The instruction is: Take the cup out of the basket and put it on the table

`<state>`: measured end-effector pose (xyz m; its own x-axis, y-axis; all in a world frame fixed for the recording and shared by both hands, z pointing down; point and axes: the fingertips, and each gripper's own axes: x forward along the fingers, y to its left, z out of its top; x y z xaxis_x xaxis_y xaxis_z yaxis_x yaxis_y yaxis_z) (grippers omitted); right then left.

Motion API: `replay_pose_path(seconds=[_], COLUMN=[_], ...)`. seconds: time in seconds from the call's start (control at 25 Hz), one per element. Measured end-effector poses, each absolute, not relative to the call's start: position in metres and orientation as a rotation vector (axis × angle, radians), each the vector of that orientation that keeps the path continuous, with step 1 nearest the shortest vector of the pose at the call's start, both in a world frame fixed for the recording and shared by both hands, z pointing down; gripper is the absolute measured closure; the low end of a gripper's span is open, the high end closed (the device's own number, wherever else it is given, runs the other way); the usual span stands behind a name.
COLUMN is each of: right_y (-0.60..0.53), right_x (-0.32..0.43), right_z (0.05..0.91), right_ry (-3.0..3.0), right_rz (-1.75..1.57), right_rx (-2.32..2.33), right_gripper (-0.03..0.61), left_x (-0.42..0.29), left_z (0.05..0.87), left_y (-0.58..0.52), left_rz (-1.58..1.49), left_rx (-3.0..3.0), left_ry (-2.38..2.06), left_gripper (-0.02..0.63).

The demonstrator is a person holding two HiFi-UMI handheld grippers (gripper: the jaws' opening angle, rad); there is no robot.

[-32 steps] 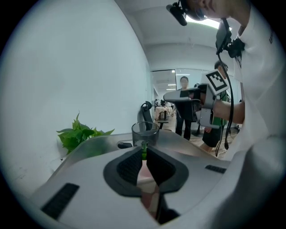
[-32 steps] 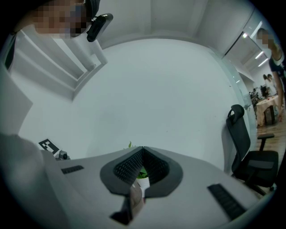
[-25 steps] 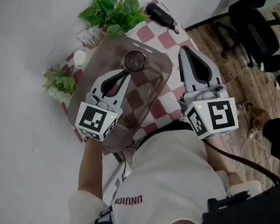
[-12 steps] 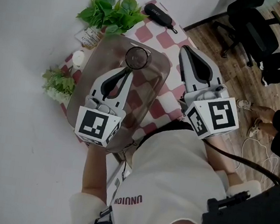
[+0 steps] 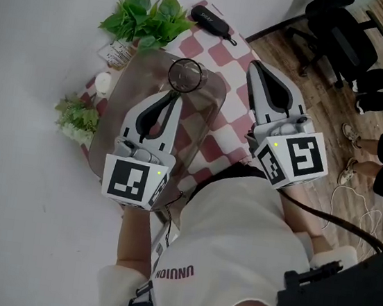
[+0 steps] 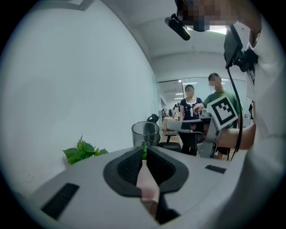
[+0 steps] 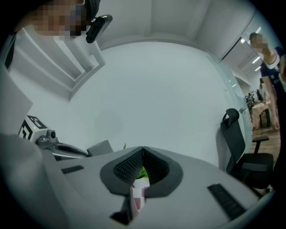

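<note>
A clear glass cup [image 5: 186, 74] hangs above the far end of the translucent grey-brown basket [image 5: 125, 98], which lies on the red-and-white checked table [image 5: 229, 105]. My left gripper [image 5: 173, 92] is shut on the cup's near wall at the rim. In the left gripper view the cup [image 6: 145, 133] stands upright just beyond the pinched tips of the left gripper [image 6: 144, 145]. My right gripper [image 5: 253, 64] hovers over the table to the right of the basket. In the right gripper view its tips [image 7: 143, 150] meet with nothing between them.
Leafy plants [image 5: 148, 17] and a smaller one [image 5: 77, 116] stand at the table's far and left sides. A black case [image 5: 209, 19] lies at the far corner and a small white jar [image 5: 103, 83] beside the basket. An office chair [image 5: 341, 28] and people are at the right.
My left gripper has risen with the cup, which now sits over the basket's far rim instead of down inside it. The right gripper has stayed in place.
</note>
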<state>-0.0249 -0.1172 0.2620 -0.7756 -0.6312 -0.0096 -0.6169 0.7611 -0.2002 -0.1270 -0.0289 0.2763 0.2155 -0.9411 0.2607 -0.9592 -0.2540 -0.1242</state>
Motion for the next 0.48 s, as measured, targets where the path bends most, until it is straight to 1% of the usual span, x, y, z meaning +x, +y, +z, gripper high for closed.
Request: replay_pose_path(seconds=[0.48], right_y=[-0.117], right_x=[-0.011], right_z=[0.261], right_ry=[2.859], right_rz=[-0.285], right_rx=[-1.044], right_gripper=[0.56], left_x=[-0.097], left_z=[0.255], left_y=[-0.033], left_rz=[0.358], left_rx=[2.397], left_ry=[-1.897], left_gripper=[0.574])
